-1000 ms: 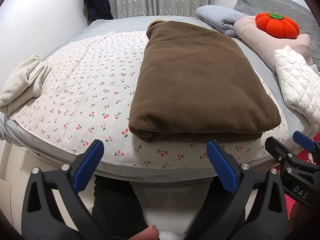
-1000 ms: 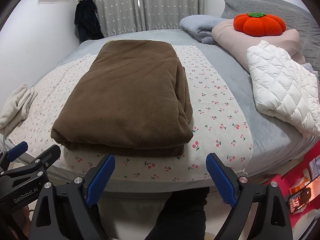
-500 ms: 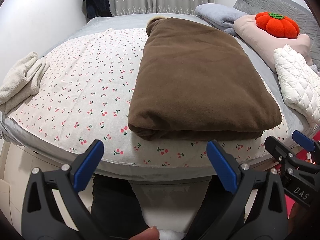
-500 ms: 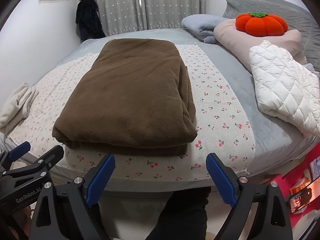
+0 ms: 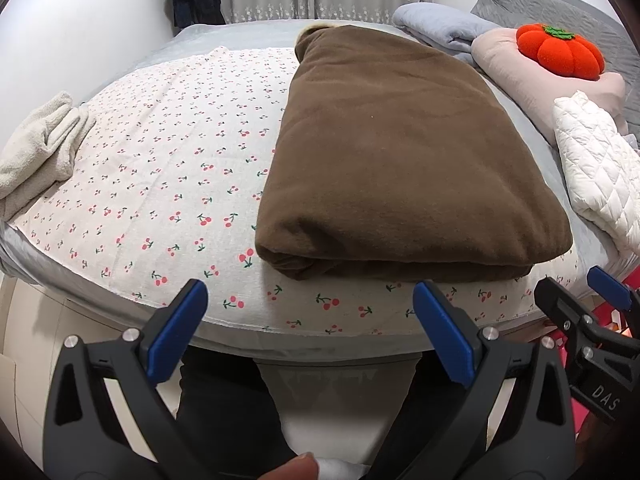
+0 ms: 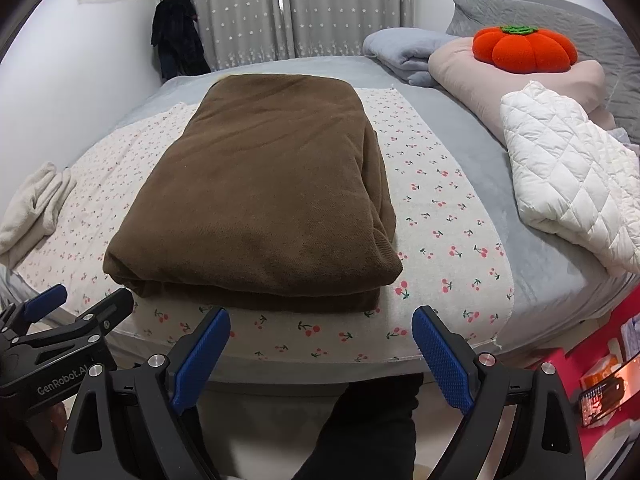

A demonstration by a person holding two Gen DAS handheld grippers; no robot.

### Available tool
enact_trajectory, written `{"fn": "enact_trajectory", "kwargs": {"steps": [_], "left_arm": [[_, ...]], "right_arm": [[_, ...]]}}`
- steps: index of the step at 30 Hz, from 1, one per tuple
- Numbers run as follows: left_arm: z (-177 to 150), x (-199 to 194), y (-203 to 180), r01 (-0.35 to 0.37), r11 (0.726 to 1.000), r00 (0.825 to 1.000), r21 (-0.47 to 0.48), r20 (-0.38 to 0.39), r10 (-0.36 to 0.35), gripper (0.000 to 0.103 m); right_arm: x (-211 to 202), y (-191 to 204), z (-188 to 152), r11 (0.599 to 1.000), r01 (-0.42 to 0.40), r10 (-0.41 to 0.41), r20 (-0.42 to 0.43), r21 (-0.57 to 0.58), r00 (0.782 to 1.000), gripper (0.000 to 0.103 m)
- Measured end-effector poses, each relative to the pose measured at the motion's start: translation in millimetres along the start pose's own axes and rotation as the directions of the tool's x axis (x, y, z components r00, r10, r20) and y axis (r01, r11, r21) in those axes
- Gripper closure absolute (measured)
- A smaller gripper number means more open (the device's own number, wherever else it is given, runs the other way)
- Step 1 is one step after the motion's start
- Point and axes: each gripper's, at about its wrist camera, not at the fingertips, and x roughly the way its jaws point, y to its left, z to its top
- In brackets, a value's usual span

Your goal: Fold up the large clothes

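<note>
A large brown garment (image 5: 400, 152) lies folded into a thick rectangle on the cherry-print sheet (image 5: 160, 168) of the bed; it also shows in the right wrist view (image 6: 260, 196). My left gripper (image 5: 312, 312) is open and empty, held off the bed's near edge, in front of the fold's left corner. My right gripper (image 6: 320, 336) is open and empty, in front of the fold's right corner. Each gripper shows at the edge of the other's view: the right one (image 5: 580, 304), the left one (image 6: 80, 308).
A cream towel (image 5: 36, 152) lies at the bed's left edge. A white quilted jacket (image 6: 568, 176), a pink pillow (image 6: 520, 80) with an orange pumpkin cushion (image 6: 520, 48) and a grey-blue blanket (image 6: 400, 52) lie at the right. Curtains and a hanging dark coat (image 6: 176, 44) stand behind.
Both grippers have drifted slightly closer to the bed, still open. The brown garment has not moved.
</note>
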Motion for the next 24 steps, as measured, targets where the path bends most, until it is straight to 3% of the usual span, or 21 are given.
{"fn": "enact_trajectory", "kwargs": {"steps": [24], "left_arm": [[0.0,0.4,-1.8,0.006,1.0,1.0,0.006,-0.001,-0.006,0.001]], "right_arm": [[1.1,-7.4,-0.4,1.0,-0.009,0.009,-0.002,0.009,1.0,0.009]]}}
